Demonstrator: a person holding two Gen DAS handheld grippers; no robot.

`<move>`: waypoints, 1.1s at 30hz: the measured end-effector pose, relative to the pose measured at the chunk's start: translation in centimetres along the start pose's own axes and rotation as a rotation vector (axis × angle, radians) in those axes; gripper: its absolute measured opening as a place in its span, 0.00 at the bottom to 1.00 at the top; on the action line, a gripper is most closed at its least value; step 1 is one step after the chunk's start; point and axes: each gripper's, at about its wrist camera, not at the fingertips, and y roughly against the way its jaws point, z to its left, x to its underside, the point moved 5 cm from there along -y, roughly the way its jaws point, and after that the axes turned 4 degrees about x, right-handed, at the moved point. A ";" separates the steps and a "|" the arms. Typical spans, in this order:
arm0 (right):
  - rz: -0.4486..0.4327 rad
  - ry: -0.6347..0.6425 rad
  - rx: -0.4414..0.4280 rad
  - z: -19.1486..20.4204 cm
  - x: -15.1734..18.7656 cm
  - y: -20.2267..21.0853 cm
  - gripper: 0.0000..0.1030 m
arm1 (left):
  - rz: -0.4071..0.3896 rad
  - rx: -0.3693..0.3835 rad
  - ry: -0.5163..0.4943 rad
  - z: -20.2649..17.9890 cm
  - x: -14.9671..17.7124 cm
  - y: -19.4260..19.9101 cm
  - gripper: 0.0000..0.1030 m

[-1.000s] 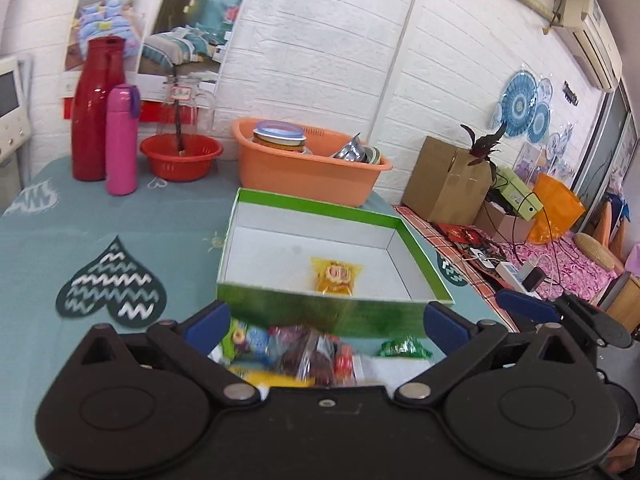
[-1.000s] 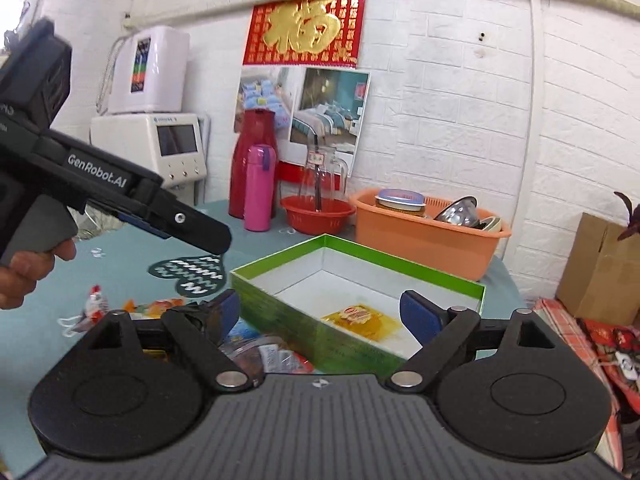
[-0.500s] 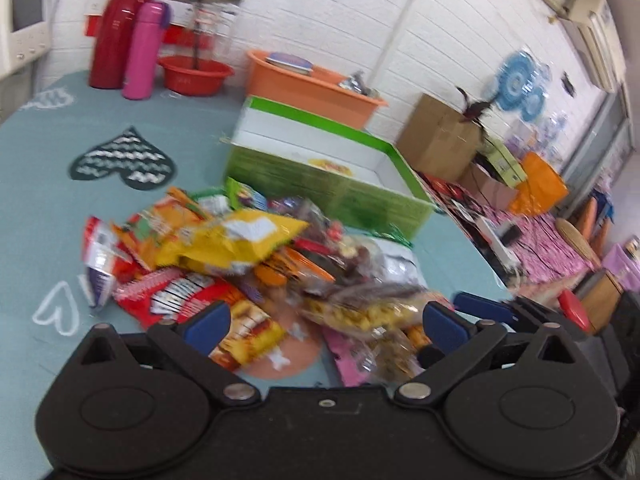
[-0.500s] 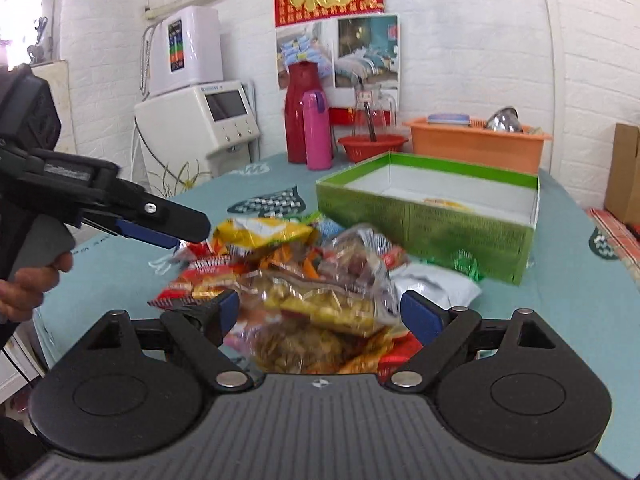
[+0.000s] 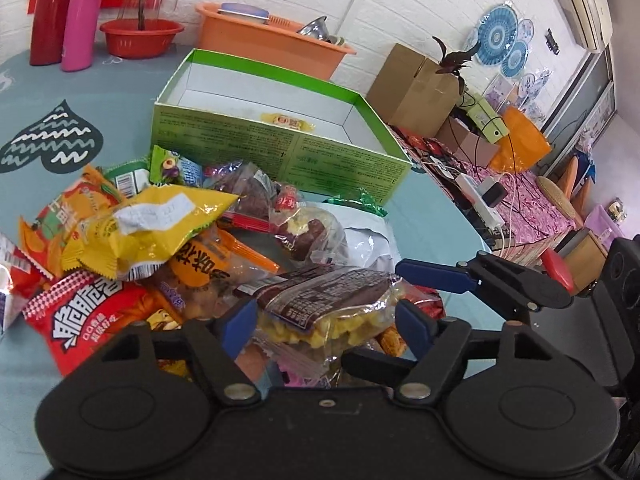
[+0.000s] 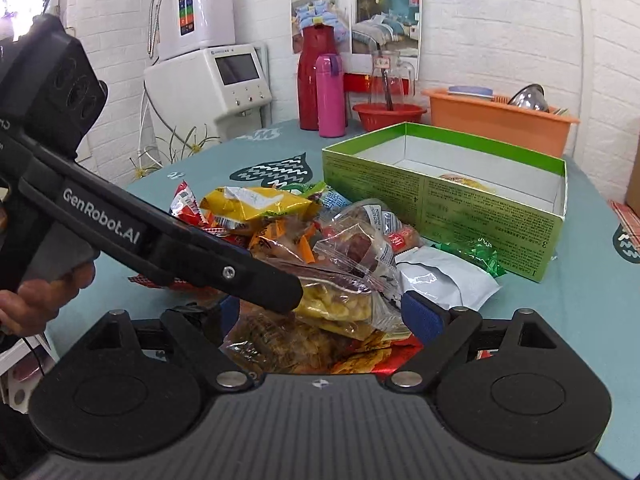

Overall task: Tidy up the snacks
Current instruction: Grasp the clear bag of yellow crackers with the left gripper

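Note:
A heap of snack packets lies on the teal table in front of a green box [image 5: 280,152] that has one yellow packet [image 5: 286,121] inside. My left gripper [image 5: 326,322] is low over the near side of the heap. Its jaws are closing around a clear bag of yellow pieces with a dark label [image 5: 324,304], and the blue pads flank the bag without squeezing it. My right gripper [image 6: 324,316] stands open just above the same end of the heap, with nothing gripped. A left finger [image 6: 260,276] crosses the right wrist view over that bag [image 6: 336,304].
Behind the box [image 6: 440,200] stand an orange basin [image 5: 272,40], a red bowl [image 5: 140,36], a red flask [image 5: 52,16] and a pink bottle [image 5: 82,20]. A cardboard box [image 5: 412,84] and a power strip lie past the table's right edge. A white dispenser [image 6: 216,76] is at the far left.
Both grippers have tipped down and sunk from box height onto the snack heap. The left jaws have narrowed around the clear bag of yellow pieces.

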 end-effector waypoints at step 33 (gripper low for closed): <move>-0.021 0.182 0.059 2.5 -0.8 0.8 0.69 | -0.064 -0.063 -0.008 -0.8 -0.2 2.1 0.55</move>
